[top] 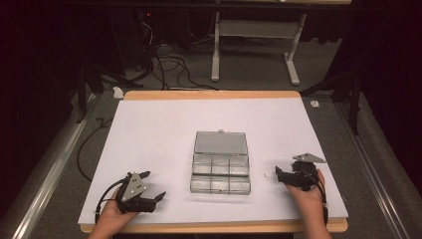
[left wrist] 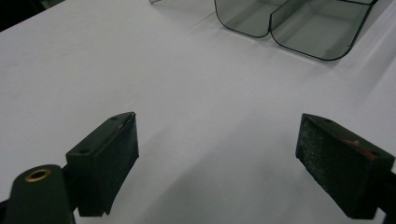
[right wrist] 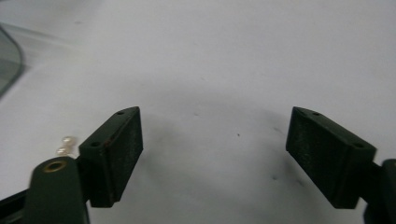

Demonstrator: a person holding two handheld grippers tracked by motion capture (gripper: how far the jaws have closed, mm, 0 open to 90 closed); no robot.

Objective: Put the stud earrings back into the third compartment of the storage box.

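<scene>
A: What sits on the tabletop [top: 149, 129]?
B: A clear box [top: 220, 169], lid up, midway between the side edges and nearer the front edge.
A: And the tongs?
B: The left gripper [top: 149, 186] rests by the front-left corner, jaws wide, nothing between them. The right gripper [top: 279, 174] sits near the front-right corner, equally wide and empty.
A: Anything smaller?
B: 2 beads [right wrist: 65, 145] lie just beside its jaw, between it and the box.
</scene>
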